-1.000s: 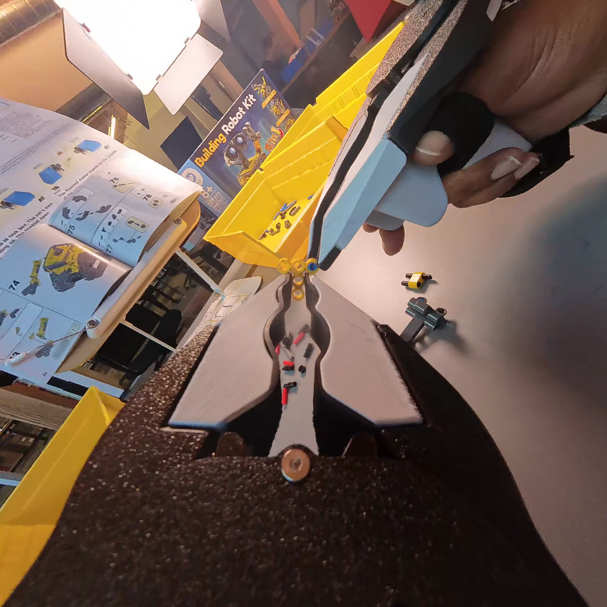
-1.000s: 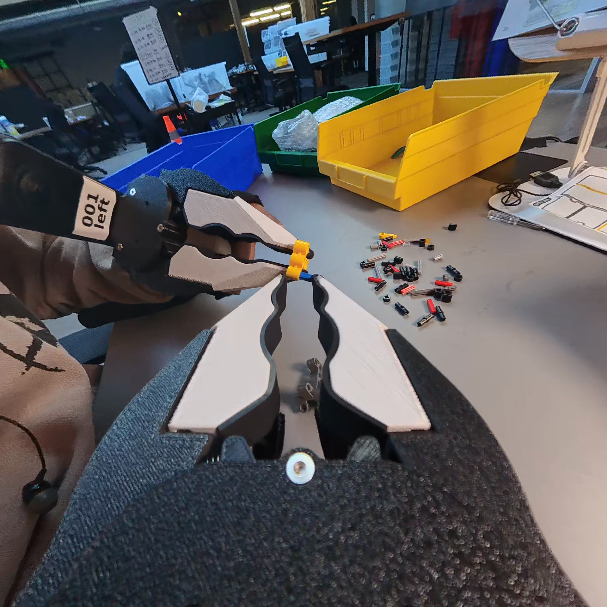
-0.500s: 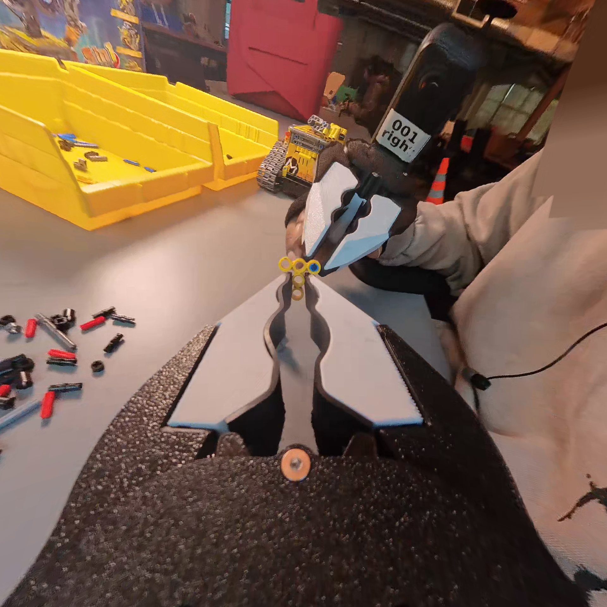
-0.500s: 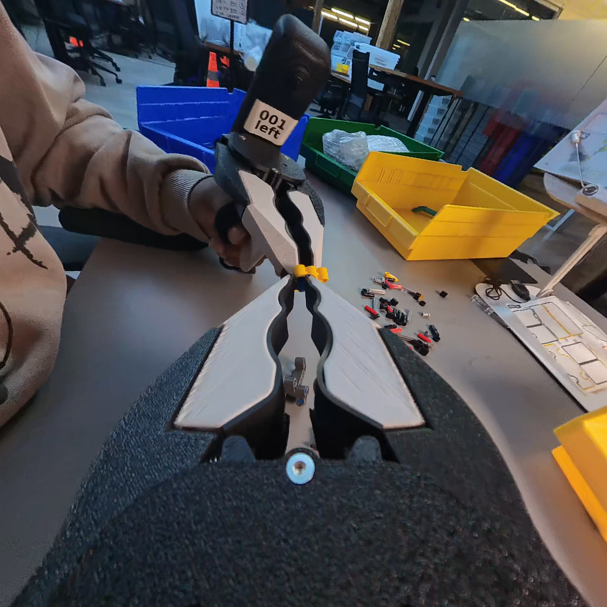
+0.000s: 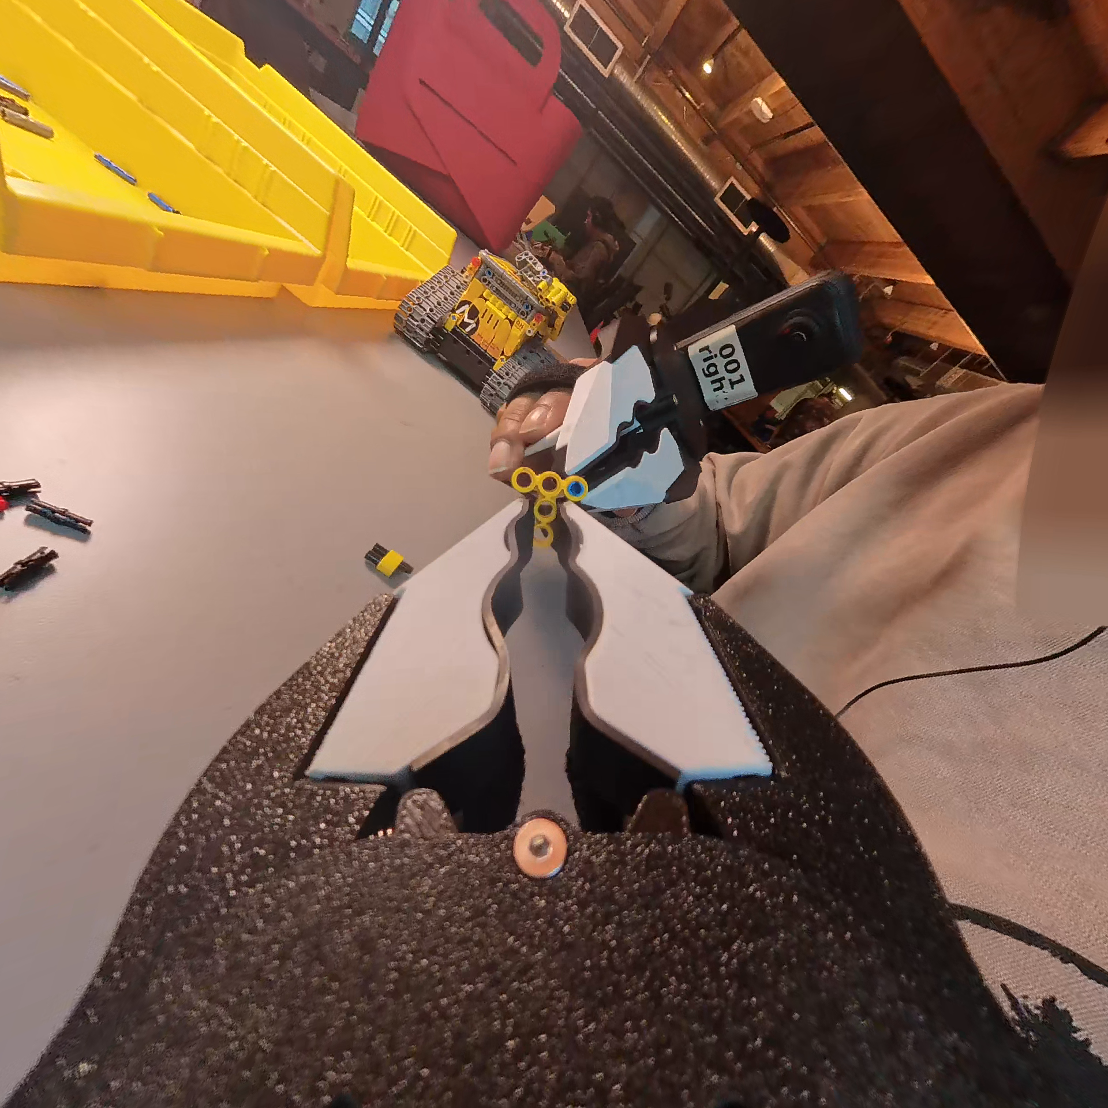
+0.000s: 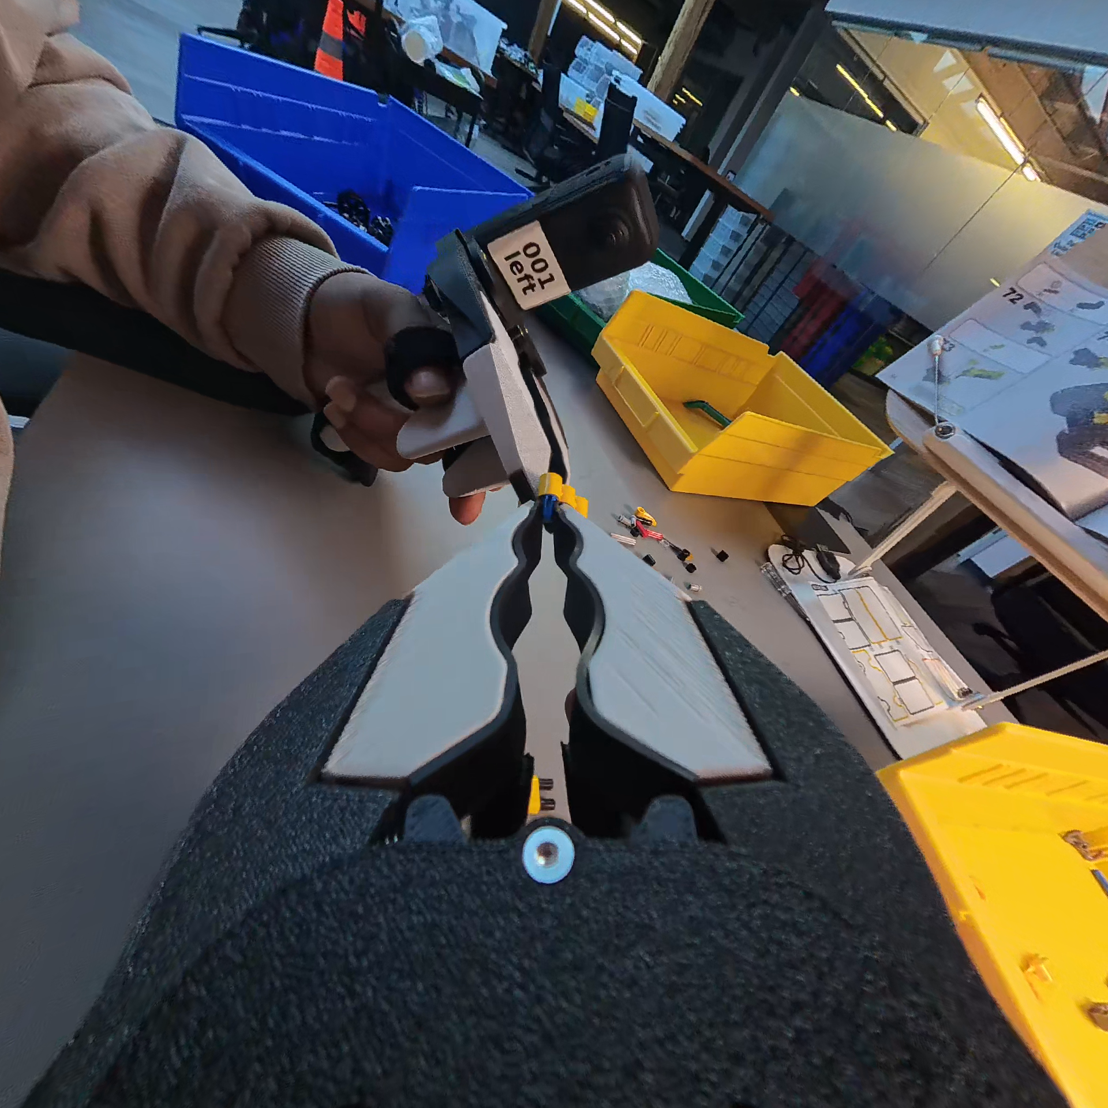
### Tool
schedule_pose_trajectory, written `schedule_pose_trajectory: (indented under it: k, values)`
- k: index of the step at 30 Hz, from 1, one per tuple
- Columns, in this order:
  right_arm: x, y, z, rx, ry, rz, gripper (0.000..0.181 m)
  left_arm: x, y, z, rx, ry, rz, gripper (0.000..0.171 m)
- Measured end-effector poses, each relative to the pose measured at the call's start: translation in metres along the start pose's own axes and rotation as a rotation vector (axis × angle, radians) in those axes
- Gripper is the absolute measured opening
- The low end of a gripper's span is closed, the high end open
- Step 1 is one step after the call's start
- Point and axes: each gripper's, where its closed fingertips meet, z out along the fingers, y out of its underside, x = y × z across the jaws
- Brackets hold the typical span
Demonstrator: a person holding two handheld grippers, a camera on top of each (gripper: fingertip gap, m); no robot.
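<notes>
Tilted further since before, left tongs (image 5: 542, 520) clench a yellow T-shaped holed plastic beam (image 5: 544, 500); right tongs (image 6: 547, 514) pinch its blue pin (image 5: 577, 488) above the grey table (image 5: 240, 455).

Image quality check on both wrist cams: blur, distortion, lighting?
Left wrist view: strong fisheye tilt, sharp on the yellow T-shaped beam in the left gripper; the sleeve edge at far right is smeared; warm light on the ceiling. Right wrist view: cooler light; slight motion blur on the right gripper fingers; blue pin small and dim.
</notes>
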Motion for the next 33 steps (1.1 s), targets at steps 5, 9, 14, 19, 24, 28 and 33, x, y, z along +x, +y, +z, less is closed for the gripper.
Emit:
schedule_pose_trajectory:
  k: [5,9,14,19,24,28,33]
  values:
    - [0.004,-0.006,-0.002,0.034,-0.002,0.004,0.0,0.006,-0.01,-0.003,0.04,0.021,0.018,0.006]
    - [0.007,-0.013,-0.004,0.08,-0.006,0.06,0.0,0.012,-0.019,-0.004,0.088,0.009,0.063,0.006]
    - [0.009,-0.017,-0.004,0.162,-0.053,0.263,0.001,0.015,-0.03,-0.008,0.153,-0.002,0.107,0.005]
    - [0.015,0.006,-0.009,0.134,-0.051,0.398,0.0,0.027,-0.07,-0.053,0.297,-0.079,0.275,0.006]
    - [0.023,-0.017,0.004,0.169,-0.002,0.253,0.0,0.002,-0.051,-0.038,0.231,-0.11,0.148,0.006]
    - [0.022,-0.017,0.005,0.1,0.09,0.134,0.02,-0.003,-0.034,-0.023,0.179,-0.063,0.027,0.006]
    - [0.019,-0.013,0.006,0.035,0.151,-0.024,0.007,-0.002,-0.024,-0.008,0.141,-0.019,-0.042,0.007]
